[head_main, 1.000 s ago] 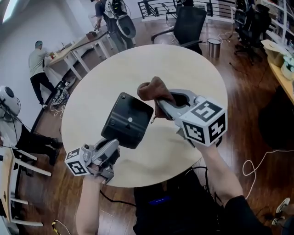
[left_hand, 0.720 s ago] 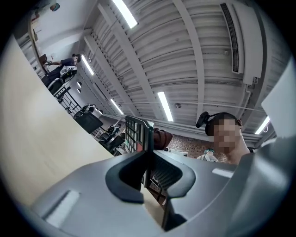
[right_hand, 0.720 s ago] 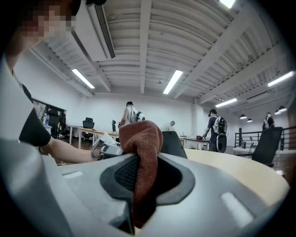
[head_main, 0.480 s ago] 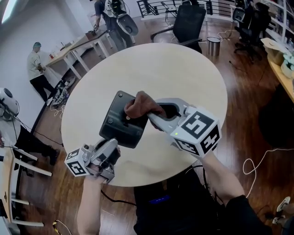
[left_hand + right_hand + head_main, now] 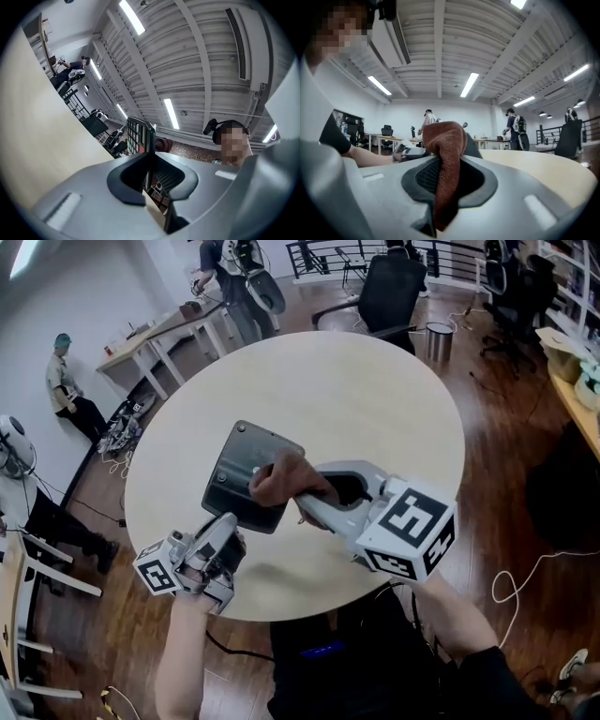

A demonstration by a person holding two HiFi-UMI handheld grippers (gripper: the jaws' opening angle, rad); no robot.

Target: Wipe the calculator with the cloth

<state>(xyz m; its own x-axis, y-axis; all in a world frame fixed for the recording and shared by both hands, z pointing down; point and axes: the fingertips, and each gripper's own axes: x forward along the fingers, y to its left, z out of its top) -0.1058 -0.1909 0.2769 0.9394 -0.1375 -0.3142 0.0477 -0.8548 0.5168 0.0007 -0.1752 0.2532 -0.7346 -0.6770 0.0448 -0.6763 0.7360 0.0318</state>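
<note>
One round table lies below both pairs of fingers, with nothing resting on it near them. The calculator is held above it. The left gripper has its fingers pinched on the calculator's near edge, so the body stands out past their tips with the plain dark back towards the head and the keys facing away. The brown cloth is clamped between the fingers of the right gripper, bunched just beyond their tips.

A second ago that bunch hung off the calculator's far corner, clear of the back. It has since slid across and now presses on the middle of the back, while the left grip has hardly shifted. Wiping is probably under way on the rear side, with the keyed face likely still to do.
</note>
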